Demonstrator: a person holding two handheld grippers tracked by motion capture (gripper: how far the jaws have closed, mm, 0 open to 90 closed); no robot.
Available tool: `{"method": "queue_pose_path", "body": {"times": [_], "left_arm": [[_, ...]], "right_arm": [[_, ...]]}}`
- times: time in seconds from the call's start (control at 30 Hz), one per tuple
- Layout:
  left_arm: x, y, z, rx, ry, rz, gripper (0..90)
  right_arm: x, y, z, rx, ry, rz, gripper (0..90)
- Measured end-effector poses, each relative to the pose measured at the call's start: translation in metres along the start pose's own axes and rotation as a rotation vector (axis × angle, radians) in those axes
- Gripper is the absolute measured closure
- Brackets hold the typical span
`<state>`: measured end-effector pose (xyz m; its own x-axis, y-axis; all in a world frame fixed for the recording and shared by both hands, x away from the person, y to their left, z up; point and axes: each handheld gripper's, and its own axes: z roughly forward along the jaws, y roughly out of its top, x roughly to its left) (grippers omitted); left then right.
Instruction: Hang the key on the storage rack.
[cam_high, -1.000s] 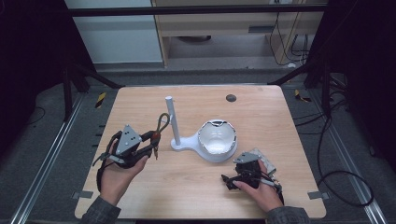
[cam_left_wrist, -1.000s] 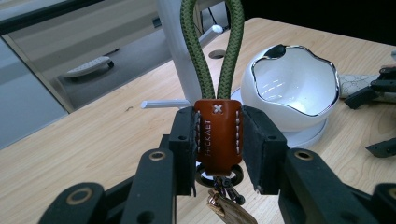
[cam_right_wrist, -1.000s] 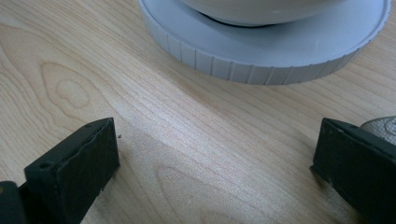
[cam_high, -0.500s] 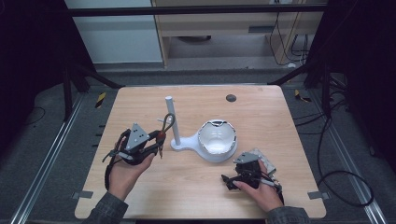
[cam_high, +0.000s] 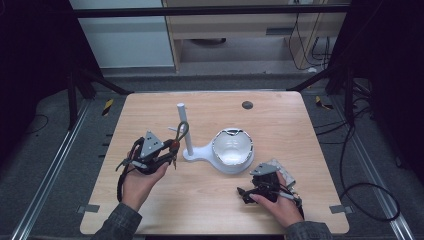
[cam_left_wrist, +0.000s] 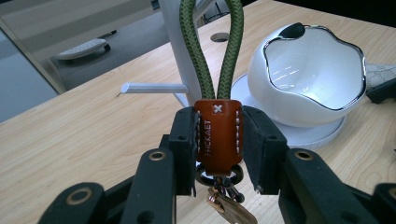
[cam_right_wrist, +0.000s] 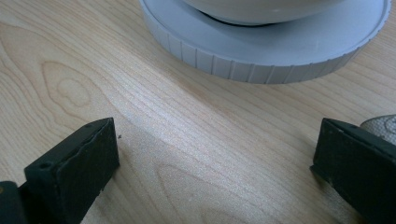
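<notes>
A key fob, a brown leather tag (cam_left_wrist: 218, 135) on a green cord loop (cam_left_wrist: 192, 51), is clamped upright between the pads of my left gripper (cam_left_wrist: 218, 140), and keys (cam_left_wrist: 229, 207) hang under it. In the high view my left gripper (cam_high: 172, 150) sits left of the white stand's post (cam_high: 183, 115), with the green loop (cam_high: 182, 131) overlapping the post. Whether the loop touches it I cannot tell. A short white peg (cam_left_wrist: 154, 87) sticks out from the post. My right gripper (cam_high: 245, 192) rests on the table at the front right, with its jaws wide apart and only bare wood between them (cam_right_wrist: 215, 172).
The stand's round base carries a white bowl (cam_high: 233, 150) with a shiny rim, close in front of the right gripper (cam_right_wrist: 261, 56). A patterned flat item (cam_high: 281, 169) lies under the right hand. A dark round hole (cam_high: 247, 105) marks the wooden table (cam_high: 150, 210) at the back.
The left hand has moved right and slightly down with the key fob, bringing the green loop up against the post. The right hand has stayed put.
</notes>
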<state>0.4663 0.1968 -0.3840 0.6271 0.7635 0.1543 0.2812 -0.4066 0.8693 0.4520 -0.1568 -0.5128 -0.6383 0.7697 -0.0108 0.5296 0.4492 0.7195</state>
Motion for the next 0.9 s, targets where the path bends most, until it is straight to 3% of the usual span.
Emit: {"method": "queue_pose_path", "body": {"times": [0.9], "left_arm": [[0.003,-0.004,0.016,0.018,0.0,-0.034,65.9]], "right_arm": [[0.0,0.0,0.0,-0.001,0.001,0.002,0.3]]}}
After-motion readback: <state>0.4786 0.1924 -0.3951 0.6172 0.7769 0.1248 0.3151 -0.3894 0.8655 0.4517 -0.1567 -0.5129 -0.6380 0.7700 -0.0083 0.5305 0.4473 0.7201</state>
